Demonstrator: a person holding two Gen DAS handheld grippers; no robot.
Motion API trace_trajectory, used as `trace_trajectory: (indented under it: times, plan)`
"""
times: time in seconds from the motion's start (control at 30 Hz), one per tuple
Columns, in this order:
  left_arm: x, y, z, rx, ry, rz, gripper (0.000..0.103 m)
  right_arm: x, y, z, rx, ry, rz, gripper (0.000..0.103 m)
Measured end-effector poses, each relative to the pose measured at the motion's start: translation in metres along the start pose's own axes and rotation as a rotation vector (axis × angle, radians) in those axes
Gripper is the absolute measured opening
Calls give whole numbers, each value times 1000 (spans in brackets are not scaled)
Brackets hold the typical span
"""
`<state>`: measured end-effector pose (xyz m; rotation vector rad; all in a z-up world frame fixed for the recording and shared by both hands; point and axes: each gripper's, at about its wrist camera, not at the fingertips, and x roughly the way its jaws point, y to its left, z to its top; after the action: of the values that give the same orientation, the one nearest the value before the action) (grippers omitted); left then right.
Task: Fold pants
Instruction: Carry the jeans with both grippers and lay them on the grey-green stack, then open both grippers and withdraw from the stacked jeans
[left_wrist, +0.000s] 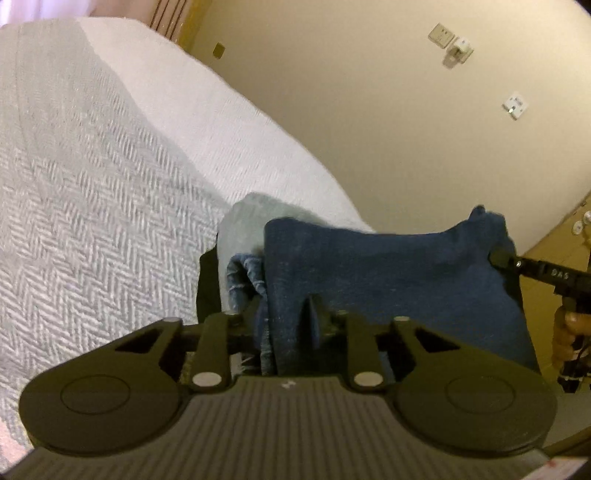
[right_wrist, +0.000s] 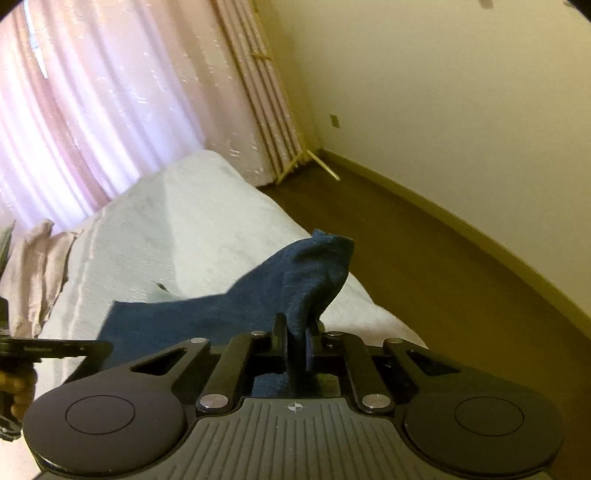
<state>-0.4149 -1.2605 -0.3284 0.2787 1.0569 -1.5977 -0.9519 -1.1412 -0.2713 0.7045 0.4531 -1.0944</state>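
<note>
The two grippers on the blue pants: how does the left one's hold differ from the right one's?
The left gripper has a thick bunch of the pants between its fingers, with paler denim folds beside them; the right gripper pinches only a thin peak of cloth. The left gripper's fingers stand wider apart; the right gripper's are almost together. Both are shut on the same dark blue pants over the white bedspread, and both point downward.

Black left gripper (left_wrist: 282, 308), ribbed grey housing, silver pivot screws; right gripper (right_wrist: 295, 334) alike
</note>
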Motion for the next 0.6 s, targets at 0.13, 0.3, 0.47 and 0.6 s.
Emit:
trace_trajectory:
  times: [0.13, 0.3, 0.47, 0.6]
  plan:
    - [-2, 0, -6, 9, 7, 18, 30, -13, 5, 4, 3, 9, -14, 24]
    - [-52, -21, -12, 104, -28, 89, 28, -66, 38, -9, -92, -29, -39, 27]
    - [-58, -55, -45, 219, 56, 1, 30, -80, 63, -69, -58, 107, 79, 27]
    - [-29, -44, -68, 228, 91, 33, 36, -54, 37, -101, -36, 174, 76, 22]
